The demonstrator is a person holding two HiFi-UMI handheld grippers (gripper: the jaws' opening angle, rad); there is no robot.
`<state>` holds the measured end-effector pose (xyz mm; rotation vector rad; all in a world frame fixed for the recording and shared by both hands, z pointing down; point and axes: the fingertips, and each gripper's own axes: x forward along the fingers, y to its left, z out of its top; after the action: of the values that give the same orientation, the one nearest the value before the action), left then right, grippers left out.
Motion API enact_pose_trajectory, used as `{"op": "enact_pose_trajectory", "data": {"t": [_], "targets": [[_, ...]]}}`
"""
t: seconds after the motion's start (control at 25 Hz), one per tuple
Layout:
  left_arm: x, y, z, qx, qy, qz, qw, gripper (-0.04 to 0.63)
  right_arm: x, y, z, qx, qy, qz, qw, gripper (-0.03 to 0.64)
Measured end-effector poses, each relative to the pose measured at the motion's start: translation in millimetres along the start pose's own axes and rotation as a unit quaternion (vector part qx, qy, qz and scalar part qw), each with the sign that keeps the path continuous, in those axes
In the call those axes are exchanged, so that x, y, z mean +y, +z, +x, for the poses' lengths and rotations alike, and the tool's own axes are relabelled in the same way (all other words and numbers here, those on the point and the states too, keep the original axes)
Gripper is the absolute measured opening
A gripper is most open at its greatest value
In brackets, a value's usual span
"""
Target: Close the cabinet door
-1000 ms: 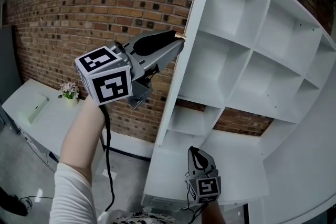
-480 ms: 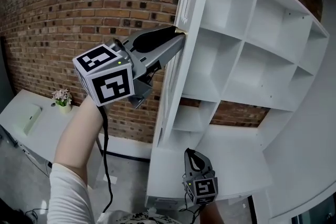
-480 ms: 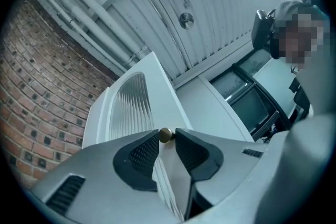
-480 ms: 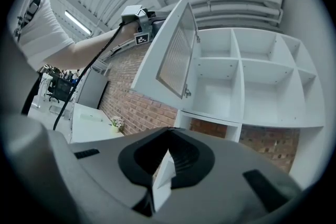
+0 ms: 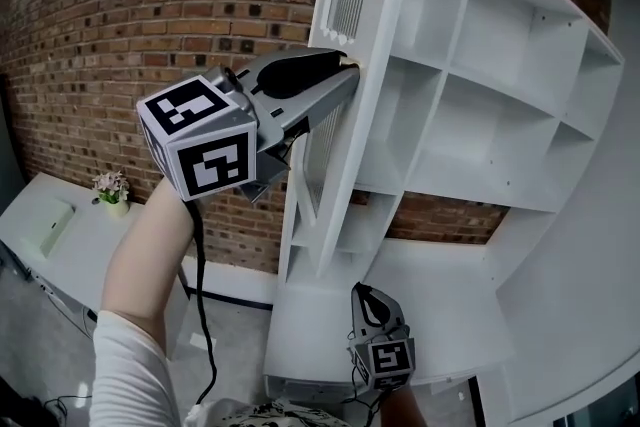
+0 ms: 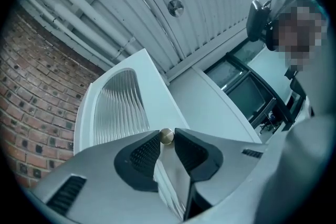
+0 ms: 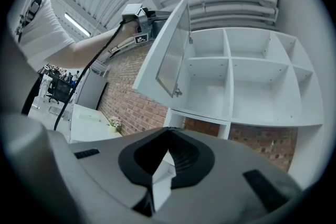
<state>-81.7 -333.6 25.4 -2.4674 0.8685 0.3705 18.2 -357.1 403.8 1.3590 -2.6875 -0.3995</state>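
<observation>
The left tool [image 6: 167, 137], its jaws just closing, holds the brass knob [image 6: 166, 135] of the cabinet door [image 5: 322, 160], which stands half open at the left edge of the cabinet [image 5: 455, 45]. The right tool [image 7: 168, 132] is closed and empty, lower down.

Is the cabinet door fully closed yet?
No, the cabinet door stands swung out at an angle from the front of the cabinet.
</observation>
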Motion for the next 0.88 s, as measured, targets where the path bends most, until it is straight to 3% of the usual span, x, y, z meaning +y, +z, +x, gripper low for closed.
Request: {"op": "enact_pose_trajectory", "data": {"t": [0.4,0.64,0.76,0.88], "targets": [[-15.5,-13.7,46.1,-0.002,0.051,0.027,0.9983,0.098,-65.2,-13.5,-6.1,0.011,0.014,0.027,0.999,0.008],[-20.5,-25.8,79.3,0.017,0.081,0.062,0.9947,0.092,-96.2,-18.5,-8.2,0.006,0.029,0.018,0.999,0.008],[-22.0,-34.2,98.1,0.039,0.099,0.1,0.9893,0.091,-113.5,-23.6,-10.0,0.007,0.035,0.01,0.999,0.008],[-23.6,-43.6,116.3,0.047,0.107,0.108,0.9873,0.091,-131.2,-31.7,-12.9,0.0,0.044,0.037,0.998,0.008]]}}
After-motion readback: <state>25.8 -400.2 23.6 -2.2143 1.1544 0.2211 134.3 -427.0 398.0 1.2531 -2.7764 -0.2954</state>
